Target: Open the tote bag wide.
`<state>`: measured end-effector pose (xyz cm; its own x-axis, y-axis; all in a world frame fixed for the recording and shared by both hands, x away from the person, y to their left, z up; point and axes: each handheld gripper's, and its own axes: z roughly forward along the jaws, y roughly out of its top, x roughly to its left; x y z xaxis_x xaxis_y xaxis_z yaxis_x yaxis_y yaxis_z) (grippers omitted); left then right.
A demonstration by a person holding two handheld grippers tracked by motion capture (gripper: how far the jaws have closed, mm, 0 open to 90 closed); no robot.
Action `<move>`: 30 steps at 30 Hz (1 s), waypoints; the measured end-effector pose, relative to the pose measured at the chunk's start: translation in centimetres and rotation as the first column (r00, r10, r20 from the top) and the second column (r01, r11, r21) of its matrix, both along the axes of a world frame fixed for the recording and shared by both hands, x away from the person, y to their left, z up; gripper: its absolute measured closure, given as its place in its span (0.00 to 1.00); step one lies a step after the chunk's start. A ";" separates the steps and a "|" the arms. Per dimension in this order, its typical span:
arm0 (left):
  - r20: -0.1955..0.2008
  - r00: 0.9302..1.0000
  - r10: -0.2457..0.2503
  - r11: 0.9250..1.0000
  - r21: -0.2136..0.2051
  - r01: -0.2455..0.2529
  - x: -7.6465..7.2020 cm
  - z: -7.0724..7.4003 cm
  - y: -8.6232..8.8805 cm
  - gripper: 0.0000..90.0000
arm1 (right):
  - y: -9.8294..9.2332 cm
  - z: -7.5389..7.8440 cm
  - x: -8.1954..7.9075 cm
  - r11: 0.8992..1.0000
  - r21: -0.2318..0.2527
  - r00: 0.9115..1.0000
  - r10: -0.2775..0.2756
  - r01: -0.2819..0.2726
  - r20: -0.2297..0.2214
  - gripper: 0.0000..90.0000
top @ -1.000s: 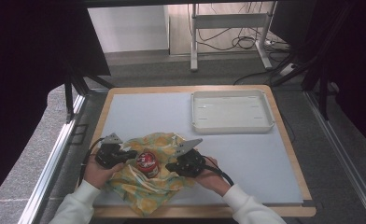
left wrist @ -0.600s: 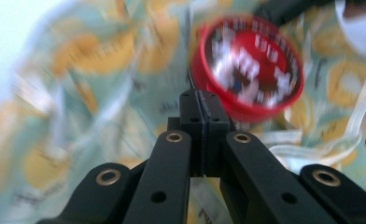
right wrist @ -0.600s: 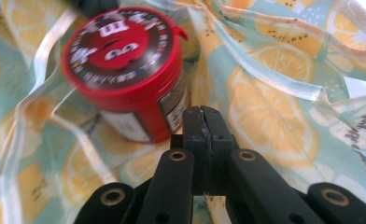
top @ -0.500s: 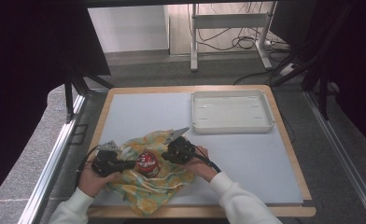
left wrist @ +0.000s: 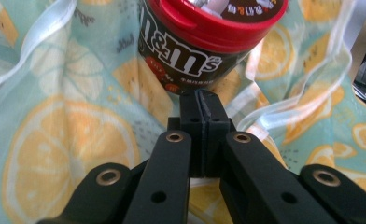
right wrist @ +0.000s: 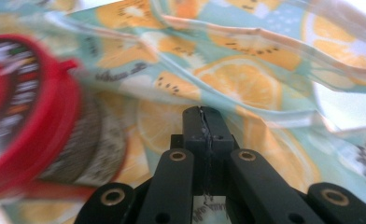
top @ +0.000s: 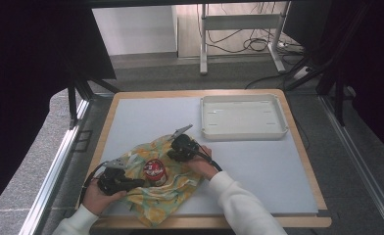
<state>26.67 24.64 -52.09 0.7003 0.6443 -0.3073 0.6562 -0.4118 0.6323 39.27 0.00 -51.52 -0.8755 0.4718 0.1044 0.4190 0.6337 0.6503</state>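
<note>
Candy jar (top: 154, 171), red-lidded, upright on lemon-print cloth (top: 163, 196) at the table's (top: 258, 166) near edge; white tray (top: 243, 117) bare. We log left claw (top: 131, 183) and right claw (top: 173, 152) flanking it, jaws closed on cloth.

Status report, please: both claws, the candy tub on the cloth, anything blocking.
Left claw shut, right claw shut, both low over fruit-print cloth. Red-lidded candy tub upright on cloth between them, ungripped. White tray beyond, apart. Nothing blocking.

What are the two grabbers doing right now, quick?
Left gripper: jaws shut, pinching the lemon-print cloth near the candy jar.
Right gripper: jaws shut, also pinching the cloth.
</note>
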 end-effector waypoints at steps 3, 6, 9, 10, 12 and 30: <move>-0.011 1.000 0.007 1.000 0.005 -0.007 -0.1 -0.3 0.1 1.00 | 0.0 -0.4 0.9 1.000 -0.001 1.000 -0.023 0.023 -0.005 0.98; -0.017 1.000 0.006 1.000 0.017 -0.005 -0.1 -0.7 -0.1 1.00 | -0.1 -0.8 1.7 0.999 -0.003 0.999 -0.052 0.052 -0.009 0.98; -0.022 1.000 -0.005 1.000 0.024 0.006 -0.1 -0.8 -0.1 1.00 | -0.2 -1.0 2.0 0.998 -0.002 0.998 -0.066 0.066 -0.008 0.99; -0.023 1.000 -0.012 0.999 0.032 0.013 -0.1 -0.8 -0.1 1.00 | -0.2 -1.2 2.2 0.997 0.000 0.997 -0.073 0.073 -0.013 0.98; -0.029 0.999 -0.014 1.000 0.023 0.014 -0.1 -1.0 0.0 1.00 | -0.2 -1.2 2.3 0.997 0.002 0.997 -0.075 0.075 -0.016 0.99; 0.122 0.989 0.078 0.996 -0.059 -0.071 -0.2 1.3 0.2 1.00 | -2.4 3.3 -1.2 0.992 0.126 0.996 -0.038 0.028 0.080 0.98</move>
